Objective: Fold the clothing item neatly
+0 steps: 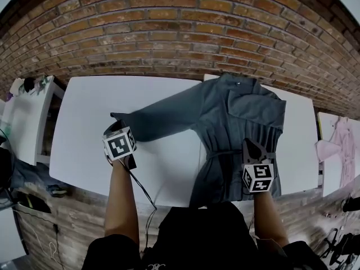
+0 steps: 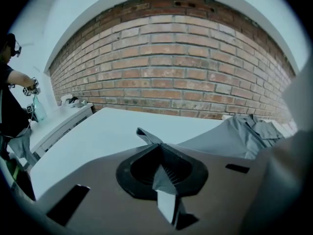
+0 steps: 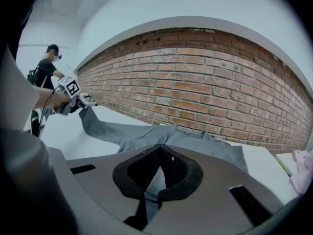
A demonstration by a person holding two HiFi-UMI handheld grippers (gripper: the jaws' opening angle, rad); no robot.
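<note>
Both tongs are clamped on a grey long-sleeved garment [image 1: 242,117] [image 2: 234,136] [image 3: 186,141] spread over the right half of a white counter [image 1: 112,94] [image 2: 98,136] [image 3: 73,136]. The garment's collar lies toward the back edge below a red brick wall [image 1: 180,27], and its hem reaches the front edge.

The left tongs [image 1: 116,125] [image 2: 160,153] [image 3: 84,103], held over the counter's left half, are closed tight on the cuff of the garment's long sleeve [image 1: 163,120] [image 3: 112,129]. A fold of grey cloth is pinched between the pads and a small point of it pokes out beyond the tips. From that grip the sleeve runs in a taut diagonal band back to the garment's shoulder. In the right gripper view its cuff end stands raised off the counter.

The right tongs [image 1: 251,148] [image 3: 160,155], near the front edge on the counter's right side, are likewise pressed together on cloth. A strip of the grey fabric near the garment's lower right side is caught between the closed pads and hangs down between them.

The garment's right side is already folded inward over the body, giving a straight edge toward the counter's right edge. A thin tie crosses the waist.
</note>
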